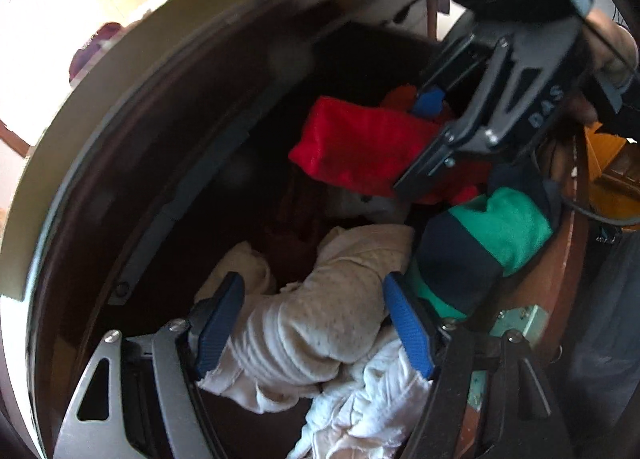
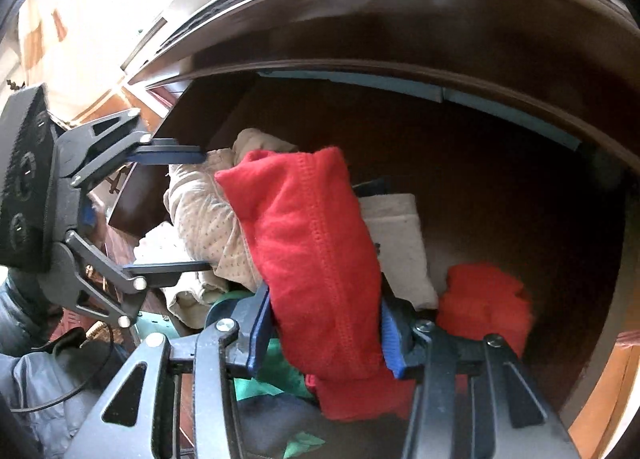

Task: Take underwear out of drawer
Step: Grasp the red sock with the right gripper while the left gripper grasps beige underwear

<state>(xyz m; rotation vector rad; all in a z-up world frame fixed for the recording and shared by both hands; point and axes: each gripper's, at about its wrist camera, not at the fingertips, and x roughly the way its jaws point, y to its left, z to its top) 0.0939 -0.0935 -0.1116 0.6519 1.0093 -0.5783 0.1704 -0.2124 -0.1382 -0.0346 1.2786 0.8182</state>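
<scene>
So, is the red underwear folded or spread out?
Folded: the red underwear forms a compact bundle between the right gripper pads, over the drawer.

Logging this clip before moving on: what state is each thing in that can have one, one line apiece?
Drawer: open, clothes inside.
Right gripper: jaws shut on the red underwear.
Red underwear: folded, gripped at its lower part.
Left gripper: jaws open, either side of the beige garment.
Beige garment: crumpled, lying loose.
Green-and-navy garment: bundled, ungripped.
</scene>
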